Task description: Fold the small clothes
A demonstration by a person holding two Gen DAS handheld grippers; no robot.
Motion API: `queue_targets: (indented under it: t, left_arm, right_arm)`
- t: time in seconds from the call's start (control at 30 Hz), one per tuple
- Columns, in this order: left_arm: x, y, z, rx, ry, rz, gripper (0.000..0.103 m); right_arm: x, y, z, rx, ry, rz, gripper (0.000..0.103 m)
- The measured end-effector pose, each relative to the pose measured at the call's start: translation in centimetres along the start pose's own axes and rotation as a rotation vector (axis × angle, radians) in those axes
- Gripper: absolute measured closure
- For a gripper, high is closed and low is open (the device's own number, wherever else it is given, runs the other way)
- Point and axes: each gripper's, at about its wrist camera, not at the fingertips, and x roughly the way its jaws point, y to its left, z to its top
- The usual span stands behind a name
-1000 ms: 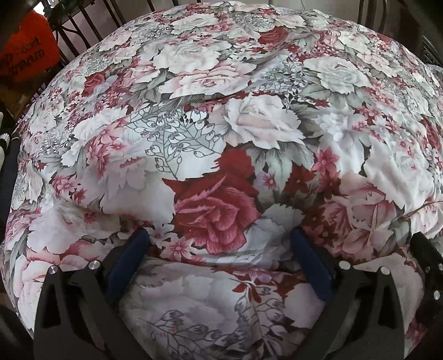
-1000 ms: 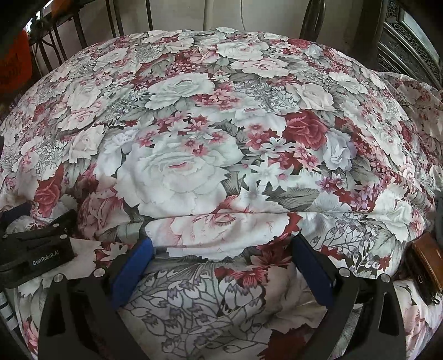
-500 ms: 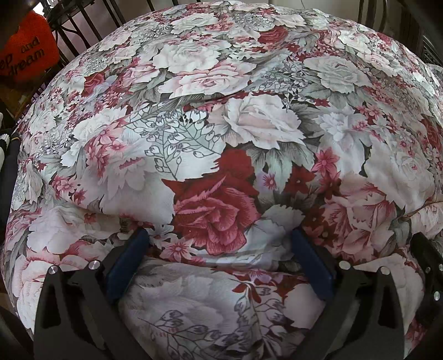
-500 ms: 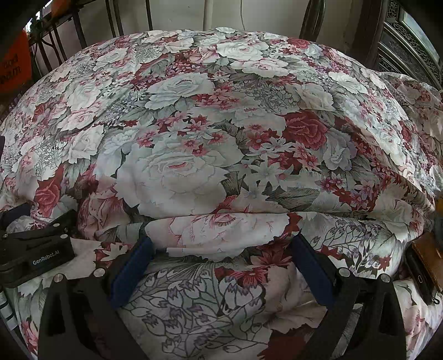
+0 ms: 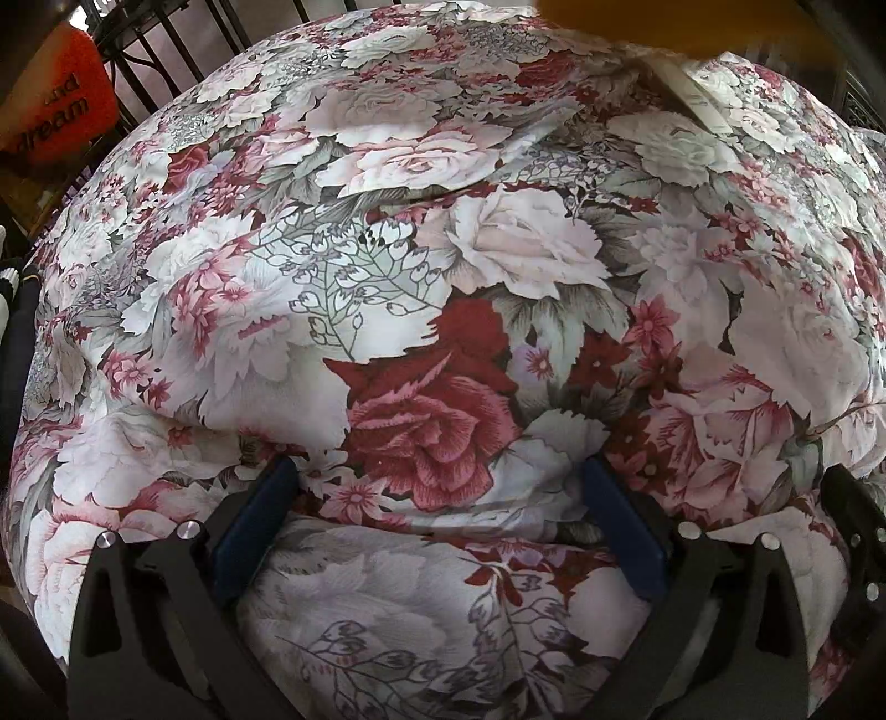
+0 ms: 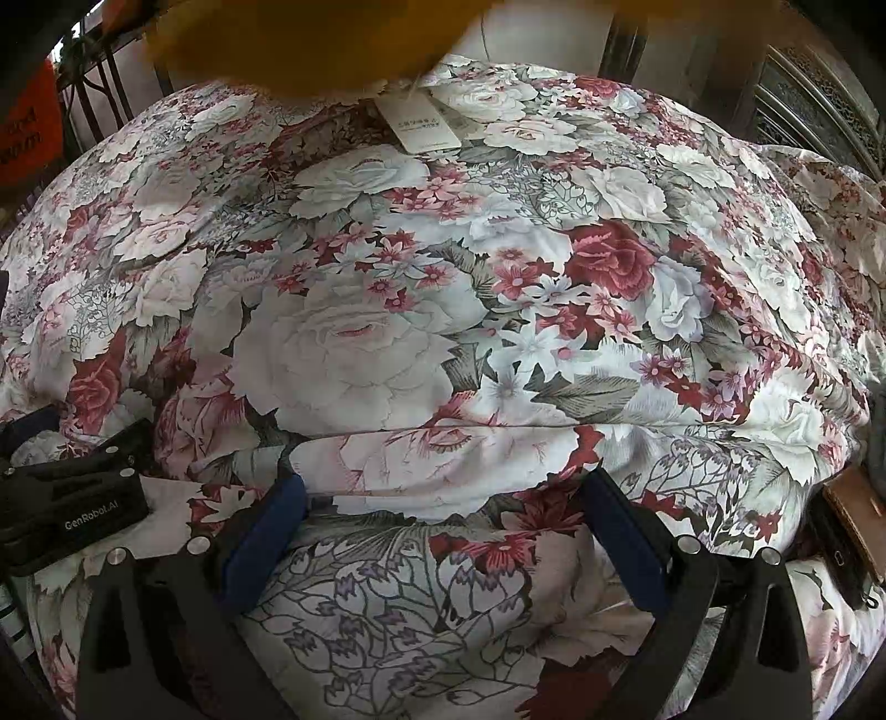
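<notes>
The left gripper (image 5: pixel 437 487) rests low over the floral bedsheet (image 5: pixel 343 310) with its jaws spread wide, the blue-padded fingers (image 5: pixel 260 515) standing apart on either side of a dark red rose print and clamping nothing; a soft ridge of the sheet bulges up between them. The right gripper (image 6: pixel 443 498) sits the same way, released, its blue pads (image 6: pixel 266 531) well apart and a fold of the sheet running across just ahead of the fingertips. In the right wrist view the black body of the left gripper, lettered "GenRobot.AI", lies on the sheet at the lower left, beside the right one. Farther out, at the far edge of the bed, a mustard-yellow garment (image 6: pixel 310 39) enters from the top of the frame; it is blurred, so its shape and kind cannot be made out, only a rounded mass of plain orange-yellow cloth. A white paper tag (image 6: pixel 421 124) with small print hangs from its lower edge and lies against the sheet. In the left wrist view the same garment (image 5: pixel 664 22) shows as a yellow smear along the top edge, with the tag (image 5: pixel 692 94) slanting down below it. An orange cushion (image 5: pixel 55 116) with dark lettering leans by the dark metal bedframe (image 5: pixel 160 50) at the upper left.
</notes>
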Motion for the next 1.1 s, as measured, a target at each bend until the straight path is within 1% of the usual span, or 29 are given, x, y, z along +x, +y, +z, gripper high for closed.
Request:
queue_targets:
  t: [1.1]
  left_arm:
    - [0.6, 0.0, 1.0, 0.009, 0.012, 0.002, 0.004]
  right_arm:
    - [0.0, -0.2, 0.2, -0.001, 0.009, 0.001, 0.003]
